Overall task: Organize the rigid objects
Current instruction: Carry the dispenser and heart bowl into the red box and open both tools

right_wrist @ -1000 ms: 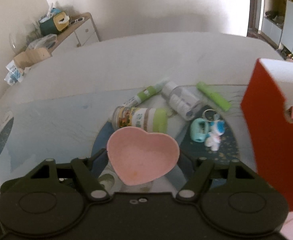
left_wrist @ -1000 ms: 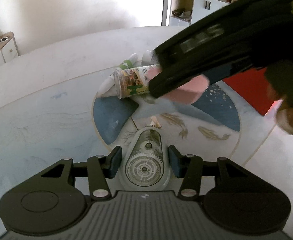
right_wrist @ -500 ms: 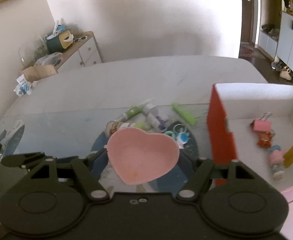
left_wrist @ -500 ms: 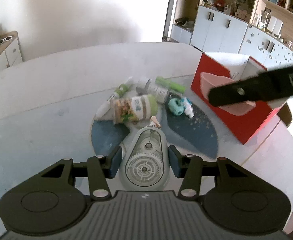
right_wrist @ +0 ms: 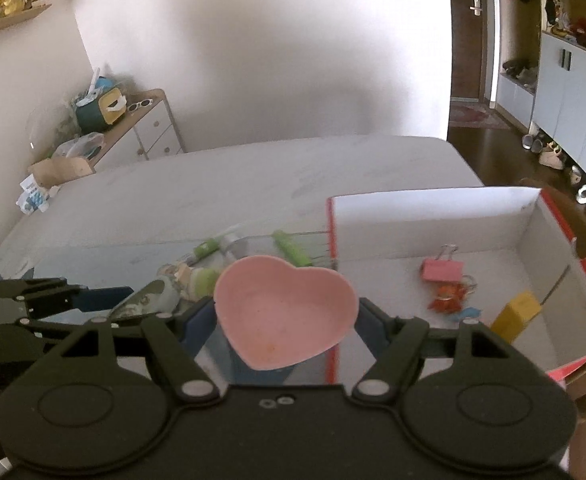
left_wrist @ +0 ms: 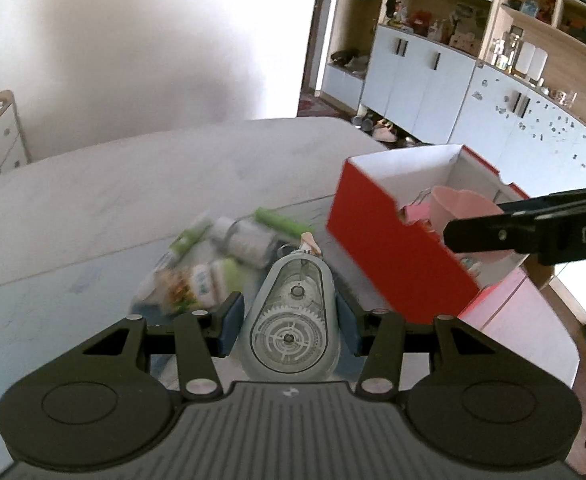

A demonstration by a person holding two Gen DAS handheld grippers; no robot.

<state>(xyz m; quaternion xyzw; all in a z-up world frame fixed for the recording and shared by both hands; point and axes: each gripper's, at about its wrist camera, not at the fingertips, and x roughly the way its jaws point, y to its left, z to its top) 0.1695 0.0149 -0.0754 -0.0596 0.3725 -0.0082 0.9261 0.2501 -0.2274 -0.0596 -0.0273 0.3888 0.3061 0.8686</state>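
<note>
So both grippers are loaded up, each carrying one item toward the red box [right_wrist: 541, 216], which looks like the drop-off spot. The right gripper [right_wrist: 285, 316] is clamped on the pink heart dish [right_wrist: 283, 312], held above the box's near-left wall, cavity facing up and the heart's tip pointing back at the camera (probably kept level so it lands flat). The left gripper [left_wrist: 289, 320] is squeezing a clear correction-tape dispenser [left_wrist: 291, 312] by its flat sides, long axis pointing away along the fingers, nose forward. It sits left of the box, above the leftover pile of bottles [left_wrist: 245, 240] and green pens. A pink binder clip [right_wrist: 443, 270] is already inside the box.
</note>
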